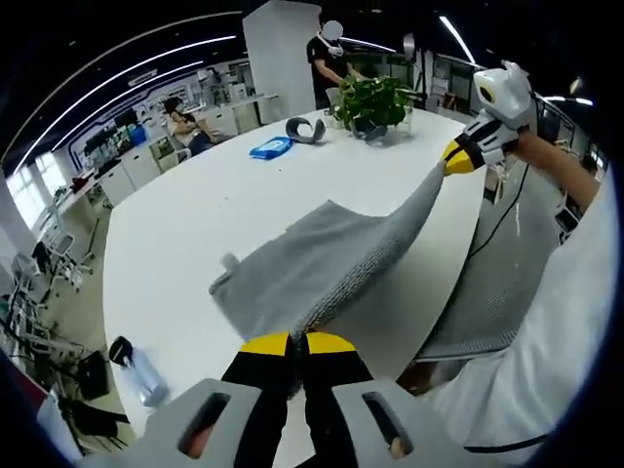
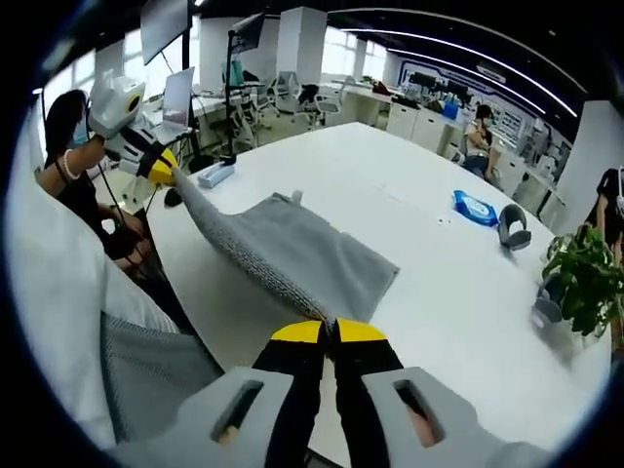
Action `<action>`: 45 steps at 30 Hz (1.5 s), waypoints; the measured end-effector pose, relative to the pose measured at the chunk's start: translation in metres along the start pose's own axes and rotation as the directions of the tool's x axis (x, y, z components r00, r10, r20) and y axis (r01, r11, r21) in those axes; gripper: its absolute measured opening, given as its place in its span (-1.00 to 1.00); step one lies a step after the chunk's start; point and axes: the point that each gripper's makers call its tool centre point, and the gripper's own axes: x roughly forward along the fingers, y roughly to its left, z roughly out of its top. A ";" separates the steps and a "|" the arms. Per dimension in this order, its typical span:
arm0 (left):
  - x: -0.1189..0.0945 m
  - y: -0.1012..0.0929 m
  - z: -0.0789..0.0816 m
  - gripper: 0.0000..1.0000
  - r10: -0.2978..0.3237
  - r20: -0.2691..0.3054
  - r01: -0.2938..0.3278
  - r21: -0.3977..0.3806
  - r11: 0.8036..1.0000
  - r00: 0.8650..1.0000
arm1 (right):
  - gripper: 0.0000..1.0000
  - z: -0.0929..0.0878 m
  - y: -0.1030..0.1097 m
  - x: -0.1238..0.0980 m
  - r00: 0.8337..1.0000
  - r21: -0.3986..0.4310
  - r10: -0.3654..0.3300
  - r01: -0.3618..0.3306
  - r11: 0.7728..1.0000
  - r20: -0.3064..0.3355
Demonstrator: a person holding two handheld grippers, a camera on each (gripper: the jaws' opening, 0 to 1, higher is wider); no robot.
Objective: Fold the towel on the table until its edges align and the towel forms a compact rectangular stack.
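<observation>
In the left gripper view, a water bottle [image 1: 139,370] lay at the lower left of the frame near the edge of the white bench [image 1: 195,210], and a blue packet [image 1: 270,147] sat further up. The left gripper [image 1: 297,343] rose from the bottom centre, its fingers closed on one corner of the grey towel [image 1: 322,258]. The cloth stretched up and right to the right gripper [image 1: 456,159], whose fingers pinched the other near corner at the upper right. A potted plant [image 1: 370,102] stood at the top. The far half of the towel rested on the bench; the near edge hung lifted and sagged between the two grips. It looked soft, light and limp, so holding it by the corners seemed the sound choice.
</observation>
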 end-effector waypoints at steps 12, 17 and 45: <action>-0.011 0.002 0.018 -0.93 0.011 0.027 -0.012 0.035 0.999 1.000 | -1.00 0.011 -0.006 -0.012 1.000 -0.032 -0.024 0.024 0.999 0.010; -0.009 0.003 0.018 -0.93 0.011 0.031 -0.012 0.036 0.999 0.999 | -1.00 0.012 -0.007 -0.012 0.999 -0.037 -0.030 0.030 0.999 0.011; 0.055 0.056 0.030 -0.93 0.031 -0.054 -0.027 0.065 0.997 0.998 | -1.00 0.034 -0.054 0.061 0.999 -0.085 -0.029 0.025 0.996 -0.039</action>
